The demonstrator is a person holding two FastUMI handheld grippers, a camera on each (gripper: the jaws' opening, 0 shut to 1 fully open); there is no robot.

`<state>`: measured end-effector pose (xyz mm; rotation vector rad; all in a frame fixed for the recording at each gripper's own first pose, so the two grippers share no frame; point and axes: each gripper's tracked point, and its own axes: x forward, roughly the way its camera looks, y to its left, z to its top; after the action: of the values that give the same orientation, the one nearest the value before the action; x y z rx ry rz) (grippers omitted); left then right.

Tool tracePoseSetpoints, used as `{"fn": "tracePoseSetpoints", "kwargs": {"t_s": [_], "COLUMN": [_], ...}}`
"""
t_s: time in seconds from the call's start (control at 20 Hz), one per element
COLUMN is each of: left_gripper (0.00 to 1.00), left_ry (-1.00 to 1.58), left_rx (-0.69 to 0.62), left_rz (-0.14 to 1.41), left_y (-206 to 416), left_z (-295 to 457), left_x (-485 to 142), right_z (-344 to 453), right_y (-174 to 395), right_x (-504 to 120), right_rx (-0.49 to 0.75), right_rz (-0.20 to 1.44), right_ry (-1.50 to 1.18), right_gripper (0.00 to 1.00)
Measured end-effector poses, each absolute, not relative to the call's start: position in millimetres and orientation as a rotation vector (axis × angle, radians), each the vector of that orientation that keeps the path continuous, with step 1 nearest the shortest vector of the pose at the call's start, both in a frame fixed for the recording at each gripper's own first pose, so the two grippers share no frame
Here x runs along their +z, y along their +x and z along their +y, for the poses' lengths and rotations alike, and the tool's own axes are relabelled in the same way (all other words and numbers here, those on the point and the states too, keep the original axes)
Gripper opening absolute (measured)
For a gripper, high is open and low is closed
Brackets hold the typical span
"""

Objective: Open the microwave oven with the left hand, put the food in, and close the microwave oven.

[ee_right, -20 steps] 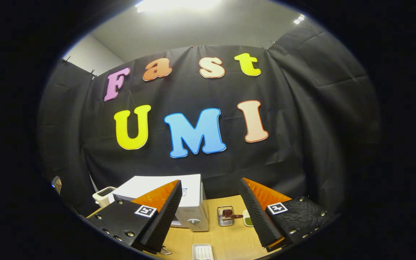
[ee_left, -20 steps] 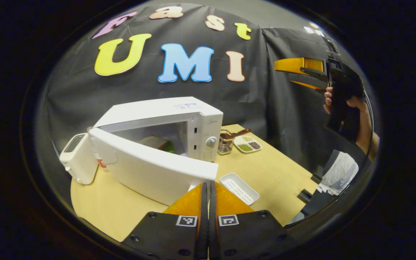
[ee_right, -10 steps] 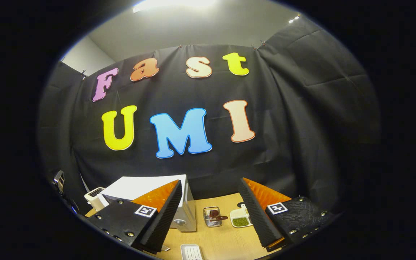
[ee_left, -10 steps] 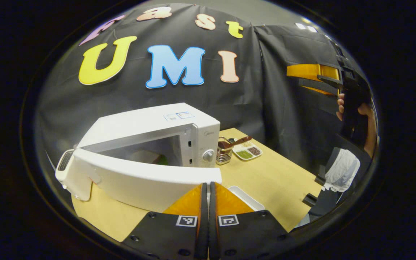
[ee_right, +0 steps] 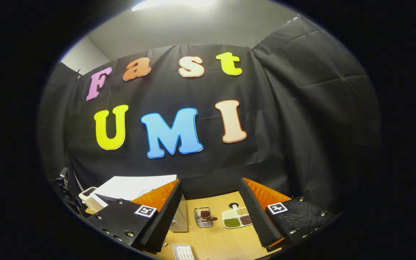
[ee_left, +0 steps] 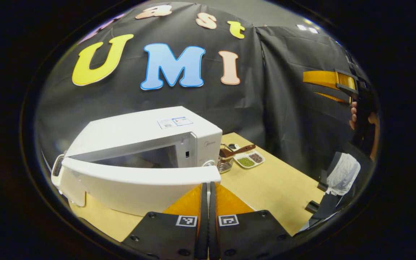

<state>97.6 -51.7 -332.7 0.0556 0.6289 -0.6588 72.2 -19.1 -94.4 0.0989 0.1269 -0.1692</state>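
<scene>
The white microwave (ee_left: 139, 130) stands on the wooden table (ee_left: 276, 187) in the left gripper view. Its door (ee_left: 135, 180) is partly swung in, leaving a narrow gap to the dim cavity; the food inside is hidden behind it. My left gripper (ee_left: 208, 185) is shut with nothing between its fingers, its tips against the door's free edge. In the right gripper view my right gripper (ee_right: 209, 181) is open and empty, held high above the table and the microwave (ee_right: 135, 186). From the left gripper view it shows as the right gripper (ee_left: 329, 81) in a hand (ee_left: 354, 115).
A white toaster (ee_left: 57, 169) peeks out left of the door, also toaster (ee_right: 89, 195). Right of the microwave stand a metal utensil holder (ee_right: 202, 217) and a sectioned dish (ee_right: 237, 219) of grains. A white tray (ee_right: 182, 252) lies near the front edge.
The door has swung further toward the microwave, narrowing the gap and covering the food, with my left gripper following it. The right gripper has drifted to the right, still open.
</scene>
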Motion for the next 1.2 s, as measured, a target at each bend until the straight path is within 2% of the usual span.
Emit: {"fn": "tracePoseSetpoints", "kwargs": {"t_s": [0.55,1.0,1.2], "left_gripper": [0.07,0.07,0.07], "left_ry": [0.041,-0.023,0.046], "left_rx": [-0.534,-0.513,-0.504], "left_rz": [0.621,0.631,0.607], "left_y": [161.0,198.8,200.9], "left_z": [-71.6,-88.7,-87.3], "left_x": [-353.6,-360.9,-362.9], "right_z": [-34.6,-56.4,-57.9], "right_y": [70.8,74.7,79.7], "right_x": [-90.1,-99.1,-105.1], "right_rx": [-0.180,-0.214,-0.208], "right_rz": [0.116,0.144,0.161], "right_ry": [0.051,0.070,0.069], "right_gripper": [0.96,0.95,0.95]}}
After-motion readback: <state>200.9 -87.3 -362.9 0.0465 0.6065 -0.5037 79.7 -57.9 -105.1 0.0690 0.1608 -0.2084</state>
